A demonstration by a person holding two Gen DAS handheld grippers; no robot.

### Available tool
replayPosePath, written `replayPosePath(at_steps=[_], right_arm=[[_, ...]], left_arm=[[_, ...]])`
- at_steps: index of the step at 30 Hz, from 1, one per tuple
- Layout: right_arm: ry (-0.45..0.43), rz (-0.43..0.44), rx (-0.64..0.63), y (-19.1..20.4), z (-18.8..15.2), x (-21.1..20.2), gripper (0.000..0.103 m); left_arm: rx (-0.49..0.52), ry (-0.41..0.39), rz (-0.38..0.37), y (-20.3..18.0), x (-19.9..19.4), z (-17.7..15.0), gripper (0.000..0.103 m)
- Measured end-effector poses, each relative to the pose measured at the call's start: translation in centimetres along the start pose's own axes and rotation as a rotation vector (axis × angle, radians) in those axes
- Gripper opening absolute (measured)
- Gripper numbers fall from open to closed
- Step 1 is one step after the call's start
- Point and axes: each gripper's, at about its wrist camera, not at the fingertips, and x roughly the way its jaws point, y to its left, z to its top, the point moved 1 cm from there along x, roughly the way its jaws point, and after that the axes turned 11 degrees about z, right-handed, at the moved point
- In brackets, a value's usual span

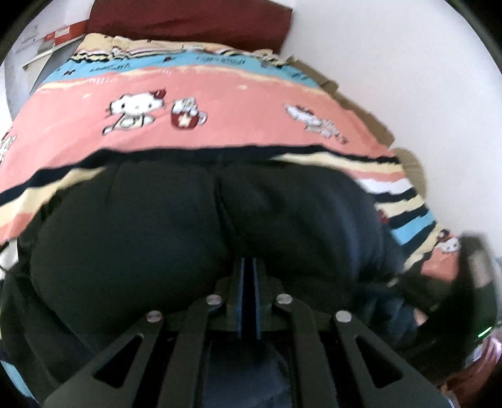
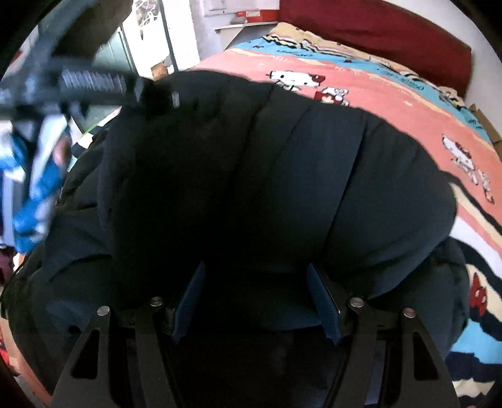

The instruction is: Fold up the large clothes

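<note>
Here's the black puffer jacket point(image 1: 131, 226), a big quilted mound lying on the Hello Kitty bedspread point(image 1: 219, 103), bulging up right in front of both cameras. Beyond the jacket the bedspread runs on to a dark red pillow point(image 1: 188, 18) at its far end, against the white wall point(image 1: 408, 62).

Left gripper point(image 1: 248, 266): the two blue-edged fingers are drawn tight together, only a thin dark slit between them, tips buried against the jacket's padding where two puffy panels meet. Whether any fabric is actually caught in that slit, I can't tell.

Right gripper point(image 2: 255, 282): fingers spread wide apart, blue ribbed pads point(image 2: 323, 301) facing each other across dark jacket fabric that fills the gap; the tips sit at the near edge of the mound. From this view the jacket point(image 2: 282, 188) shows its stitched channels fanning away toward the bedspread point(image 2: 392, 103).

Up at the jacket's far left corner, blurred, the other gripper point(image 2: 94, 84) reaches onto the padding, a blue-and-white sleeve point(image 2: 37, 194) behind it.
</note>
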Motion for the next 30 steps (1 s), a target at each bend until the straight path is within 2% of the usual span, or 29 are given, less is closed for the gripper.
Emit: replayPosePath(at_steps=[5,7,10,15,17,19,23,27,30], right_arm=[[-0.103,0.017,0.023,-0.6,1.4,-3.8,0.065],[-0.168,-0.012,0.021,-1.3,3.2,-5.7,0.066],[-0.216,-0.076,0.055,-3.4,6.1,-6.5,0.066],[-0.212,-0.133,0.171,-7.6,10.0,-4.1,0.069],[-0.176,-0.143,0.207,-8.7,10.4,-2.3,0.07],[-0.115,-0.107,0.217,-8.4,9.7,-0.3,0.071],[-0.052,-0.078,0.148,-5.4,5.4,0.1,0.071],[-0.054,-0.112,0.044,-1.6,-0.2,-1.5,0.071],[-0.069,-0.128,0.039,-1.0,-1.1,-1.7,0.071]], left_arm=[[-0.019,0.001,0.008,0.7,0.9,-1.4,0.006],[-0.016,-0.003,0.009,0.5,1.0,-1.4,0.006],[-0.013,-0.011,0.007,0.5,1.1,-1.6,0.006],[-0.013,-0.016,-0.008,0.5,0.9,-2.2,0.006],[-0.013,-0.019,-0.015,0.5,0.6,-2.5,0.006],[-0.012,-0.021,-0.02,0.5,0.2,-2.9,0.006],[-0.013,-0.048,-0.06,0.4,-1.9,-4.8,0.005],[-0.009,-0.075,-0.061,0.1,-3.4,-7.2,0.005],[-0.005,-0.109,-0.015,-0.3,-3.6,-8.8,0.005]])
